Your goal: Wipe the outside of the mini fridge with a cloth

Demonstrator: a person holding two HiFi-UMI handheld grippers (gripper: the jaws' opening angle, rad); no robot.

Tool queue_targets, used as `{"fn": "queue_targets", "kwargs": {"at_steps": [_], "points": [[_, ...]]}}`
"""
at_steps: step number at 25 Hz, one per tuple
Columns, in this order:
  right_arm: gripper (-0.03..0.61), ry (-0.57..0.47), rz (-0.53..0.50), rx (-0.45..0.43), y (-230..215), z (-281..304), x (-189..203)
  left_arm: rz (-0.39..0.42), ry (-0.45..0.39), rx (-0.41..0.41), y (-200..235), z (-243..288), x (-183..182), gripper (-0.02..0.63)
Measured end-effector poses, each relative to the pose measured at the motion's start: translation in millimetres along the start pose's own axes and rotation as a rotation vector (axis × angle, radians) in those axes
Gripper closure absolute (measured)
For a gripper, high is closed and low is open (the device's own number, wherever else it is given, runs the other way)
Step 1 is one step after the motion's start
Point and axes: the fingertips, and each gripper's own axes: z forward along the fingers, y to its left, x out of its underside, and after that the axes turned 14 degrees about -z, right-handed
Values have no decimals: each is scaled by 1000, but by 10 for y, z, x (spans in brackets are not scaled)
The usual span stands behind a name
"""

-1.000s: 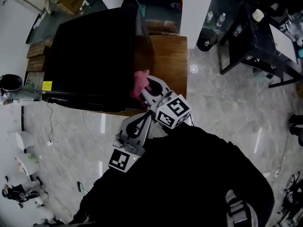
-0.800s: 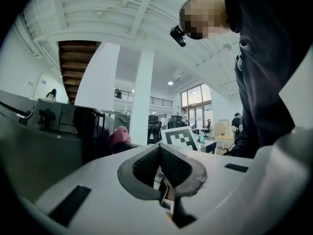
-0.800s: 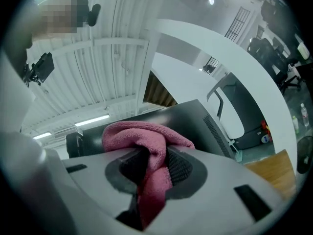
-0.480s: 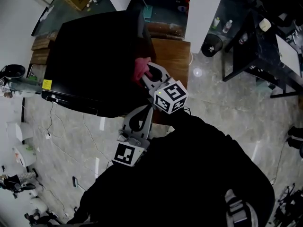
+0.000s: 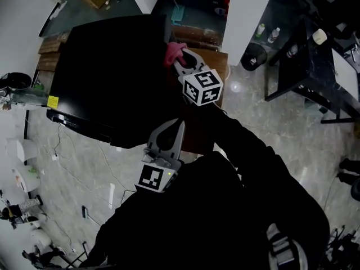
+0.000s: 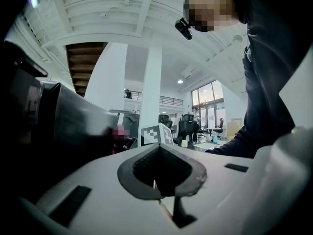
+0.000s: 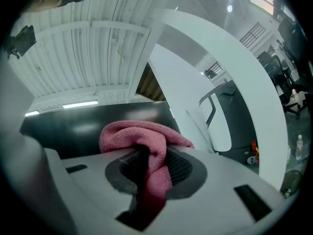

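1 fridge (image 5: 107,72), black, at left on a wooden table (image 5: 209,72). 1 left gripper (image 5: 175,124), mine, jaws together with nothing between them, near the fridge's near right corner. 1 pink cloth (image 5: 170,53), against the fridge's right side by its far corner. 1 right gripper (image 5: 180,59), mine, jaws clamped on the cloth.

mini fridge (image 5: 109,77) on tabletop (image 5: 217,62), left part | cloth (image 5: 171,53) in right tongs (image 5: 180,59), at fridge's far right edge | left tongs (image 5: 178,124) nearer the person, by fridge's near right corner
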Motion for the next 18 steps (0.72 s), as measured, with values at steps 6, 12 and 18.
{"fn": "queue_targets", "kwargs": {"at_steps": [6, 12, 18], "points": [[497, 41, -30, -16, -172, 114, 37, 6, 12, -14, 35, 7, 30, 609], [495, 52, -163, -39, 55, -456, 129, 6, 57, 51, -77, -204, 270, 609], [494, 135, -245, -129, 664, -1104, 709, -29, 124, 62, 62, -512, 628, 609]]}}
